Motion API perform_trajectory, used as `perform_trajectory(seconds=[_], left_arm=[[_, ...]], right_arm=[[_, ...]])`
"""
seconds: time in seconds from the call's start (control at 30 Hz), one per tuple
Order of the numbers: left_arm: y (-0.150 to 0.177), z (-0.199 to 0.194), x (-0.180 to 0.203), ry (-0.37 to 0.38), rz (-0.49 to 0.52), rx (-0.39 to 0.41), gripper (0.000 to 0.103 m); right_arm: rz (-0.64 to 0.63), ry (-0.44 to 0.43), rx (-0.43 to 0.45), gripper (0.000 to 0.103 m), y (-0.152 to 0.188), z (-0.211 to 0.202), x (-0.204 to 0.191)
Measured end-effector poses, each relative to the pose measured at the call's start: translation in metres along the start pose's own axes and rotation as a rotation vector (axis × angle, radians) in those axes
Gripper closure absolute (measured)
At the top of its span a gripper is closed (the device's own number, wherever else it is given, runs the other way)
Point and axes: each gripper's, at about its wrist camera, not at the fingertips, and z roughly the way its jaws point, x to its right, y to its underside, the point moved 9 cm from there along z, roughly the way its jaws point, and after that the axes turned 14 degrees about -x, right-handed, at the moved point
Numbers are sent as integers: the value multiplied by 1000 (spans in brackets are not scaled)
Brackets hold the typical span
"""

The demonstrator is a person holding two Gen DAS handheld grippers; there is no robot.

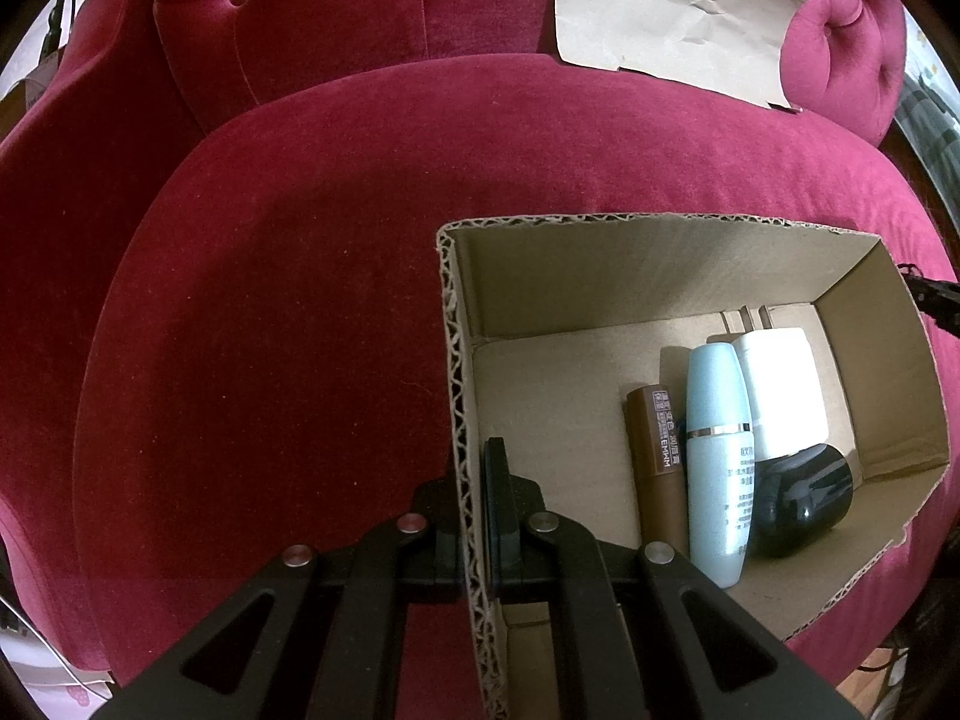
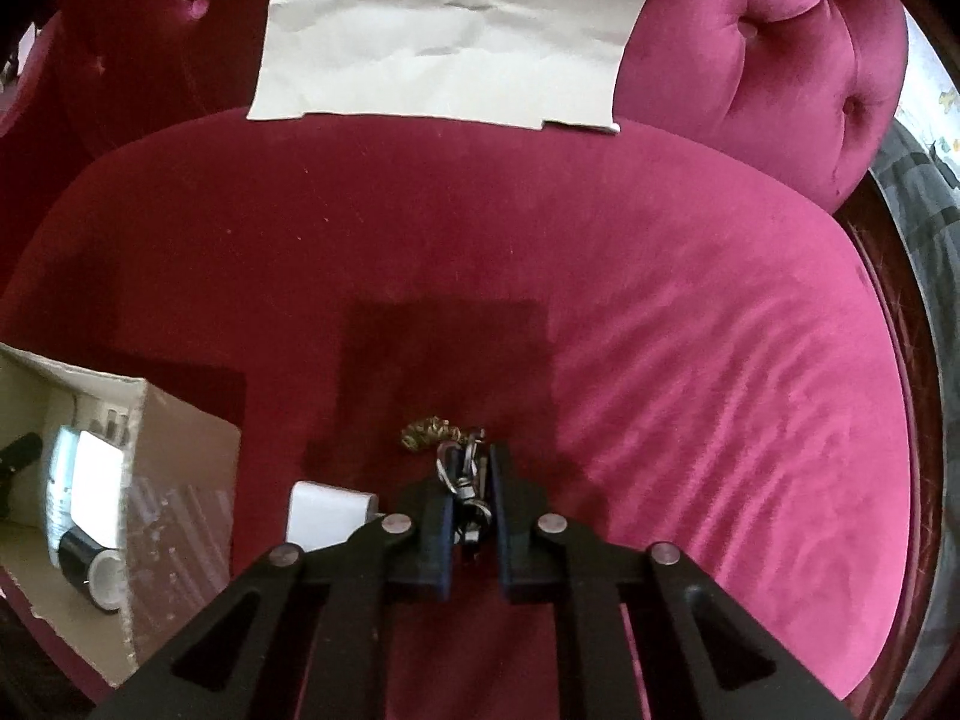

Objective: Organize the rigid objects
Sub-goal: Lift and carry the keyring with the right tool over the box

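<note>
Sorting well under way, keys and one white block still outside the box.
Box point(image 1: 690, 300) on the sofa seat point(image 2: 600, 240) already holds four items; left tongs point(image 1: 477, 516) clamp its near wall. Right tongs point(image 2: 471, 498) have closed on the keys point(image 2: 462, 468), pinched between the pads; white block point(image 2: 327, 510) lies just left.

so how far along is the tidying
Done: brown tube, blue bottle, white charger and black jar lie in the cardboard box. In hand: right gripper shut on the keys; left gripper pinches the box wall. Left: white block on the sofa.
</note>
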Motion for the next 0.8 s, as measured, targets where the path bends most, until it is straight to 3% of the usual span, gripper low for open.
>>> perform_trajectory(seconds=[0.8], left_arm=[[1,-1,0,2,-1,6,98]], right_arm=[[33,-5,59,94,24,-81,-21]])
